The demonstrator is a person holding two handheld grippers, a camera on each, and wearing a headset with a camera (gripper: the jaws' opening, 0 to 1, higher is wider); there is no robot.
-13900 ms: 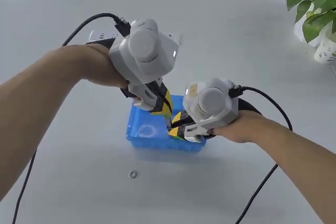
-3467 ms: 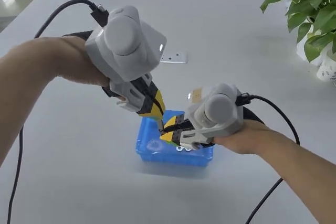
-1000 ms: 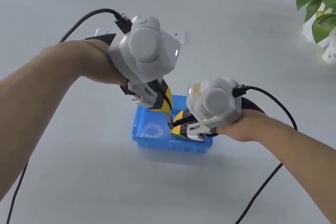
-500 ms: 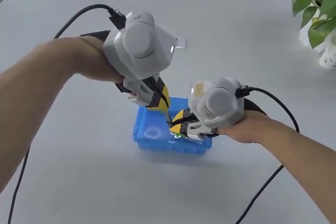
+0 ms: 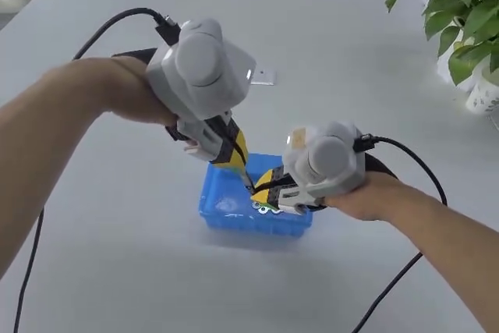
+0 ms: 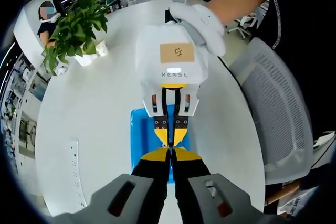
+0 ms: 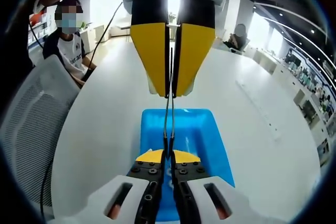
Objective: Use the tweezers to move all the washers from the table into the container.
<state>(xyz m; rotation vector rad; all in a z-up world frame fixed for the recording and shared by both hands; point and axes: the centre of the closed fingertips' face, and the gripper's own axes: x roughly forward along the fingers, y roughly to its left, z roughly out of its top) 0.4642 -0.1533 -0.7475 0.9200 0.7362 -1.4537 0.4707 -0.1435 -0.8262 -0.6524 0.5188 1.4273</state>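
A blue container (image 5: pixel 234 221) sits on the white table. Both grippers meet just above it, tip to tip. A pair of thin metal tweezers (image 7: pixel 168 119) runs between their yellow jaws. My left gripper (image 5: pixel 238 163) comes down from the upper left and is shut on the tweezers' upper end. My right gripper (image 5: pixel 261 186) comes in from the right, shut on their lower part. In the right gripper view its own jaws (image 7: pixel 169 156) close around the tweezers over the container (image 7: pixel 202 129). The tweezers' tips and the container's contents are hidden behind the jaws.
A potted plant (image 5: pixel 460 5) stands at the table's far right corner. A white socket plate (image 5: pixel 263 77) lies behind the left gripper. Black cables (image 5: pixel 117 25) trail from both grippers. A grey mesh chair (image 6: pixel 273 103) stands by the table edge, and a person (image 7: pixel 68 40) sits nearby.
The head camera has shifted, so the table's far edge and more of the plant show. Both grippers stay shut on the tweezers over the container. The washer that earlier lay before the container is gone.
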